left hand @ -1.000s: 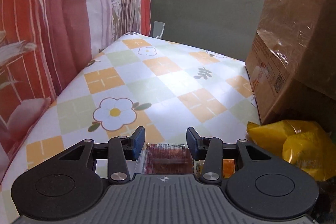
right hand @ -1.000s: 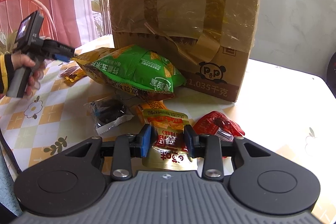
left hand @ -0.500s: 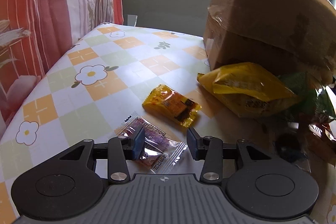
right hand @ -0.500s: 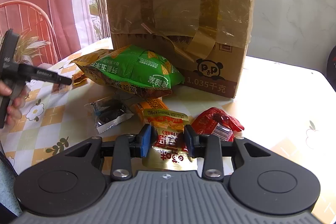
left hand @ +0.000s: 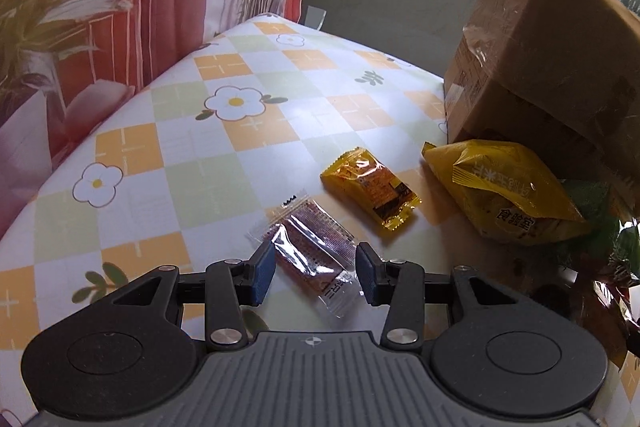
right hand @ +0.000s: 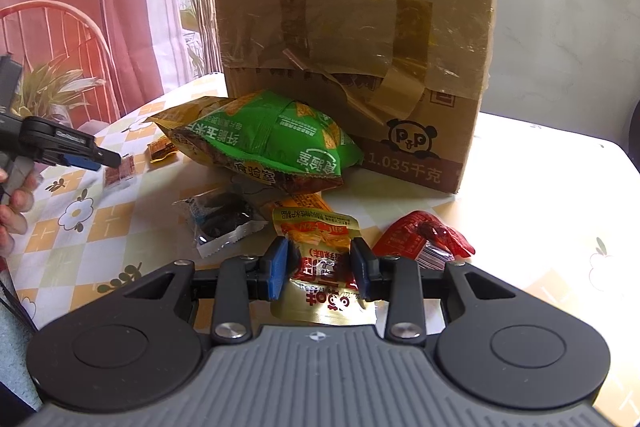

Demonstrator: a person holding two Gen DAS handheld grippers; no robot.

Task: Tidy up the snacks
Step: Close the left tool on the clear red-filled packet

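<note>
The taped cardboard box [right hand: 352,59] stands at the back of the counter [left hand: 208,183]; the green chip bag [right hand: 276,143] leans at its foot; the clear-wrapped brown snack [left hand: 312,251], a second ago gripped in the left claw [left hand: 315,273], now lies flat on the counter beside the small yellow packet [left hand: 370,189], that claw drawn back, part-open and empty; so one snack looks sorted; the right claw [right hand: 320,267] stays motionless, narrow, straddling the gold-and-red sachet [right hand: 320,259], though whether its pads press it I cannot tell.

Snack bags [right hand: 260,143] on table [right hand: 540,195], before box [right hand: 356,39], small packets [left hand: 370,187] left.
</note>
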